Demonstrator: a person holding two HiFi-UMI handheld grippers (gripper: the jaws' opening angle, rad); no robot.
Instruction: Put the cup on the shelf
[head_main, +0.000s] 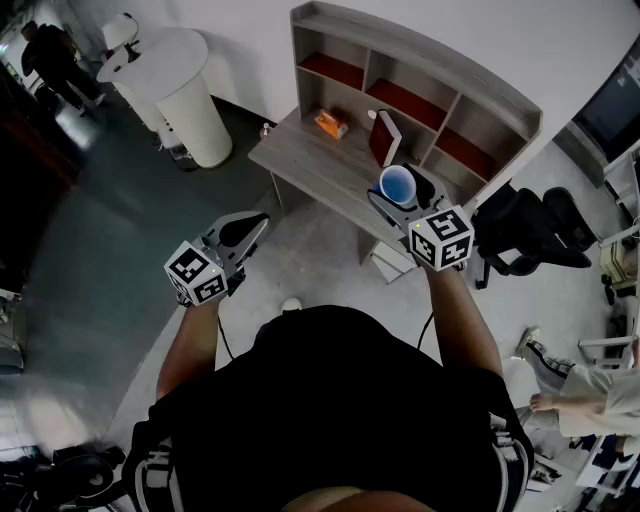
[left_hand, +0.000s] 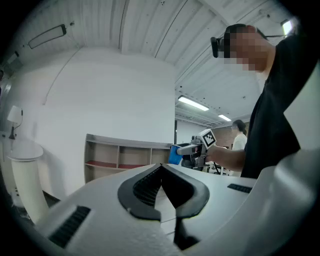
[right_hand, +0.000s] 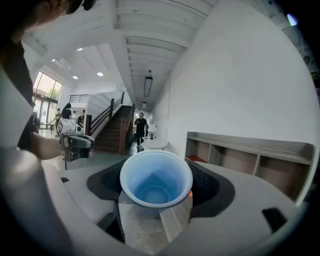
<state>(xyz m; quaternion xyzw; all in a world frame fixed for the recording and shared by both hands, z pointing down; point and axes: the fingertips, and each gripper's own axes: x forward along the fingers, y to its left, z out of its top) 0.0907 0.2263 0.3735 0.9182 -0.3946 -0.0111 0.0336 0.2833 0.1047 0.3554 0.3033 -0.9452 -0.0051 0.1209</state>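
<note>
Right gripper (head_main: 401, 192): jaws set wide and clamped on the blue cup (head_main: 397, 185), one pad against each side of its wall. The right gripper view confirms the hold, with the cup (right_hand: 156, 181) seated between the jaws and its open mouth facing the camera; the inside appears empty. Location of the cup: held in the air over the front edge of the desk (head_main: 300, 155), toward that edge's right end, not resting on any surface. The shelf (head_main: 425, 72) stands along the desk's back edge; it has open compartments, several with red floors, and the cup is in none of them. Left gripper (head_main: 258, 222): jaws closed together with nothing between them, as its own view shows (left_hand: 161, 171); it is held well left of the desk's front edge, clear of the desk. On the desk, an orange item (head_main: 330, 123) lies near the back left, just before the shelf, and a dark red book (head_main: 385, 138) stands upright near the middle. A black chair (head_main: 530, 235) stands off the desk's right end.
</note>
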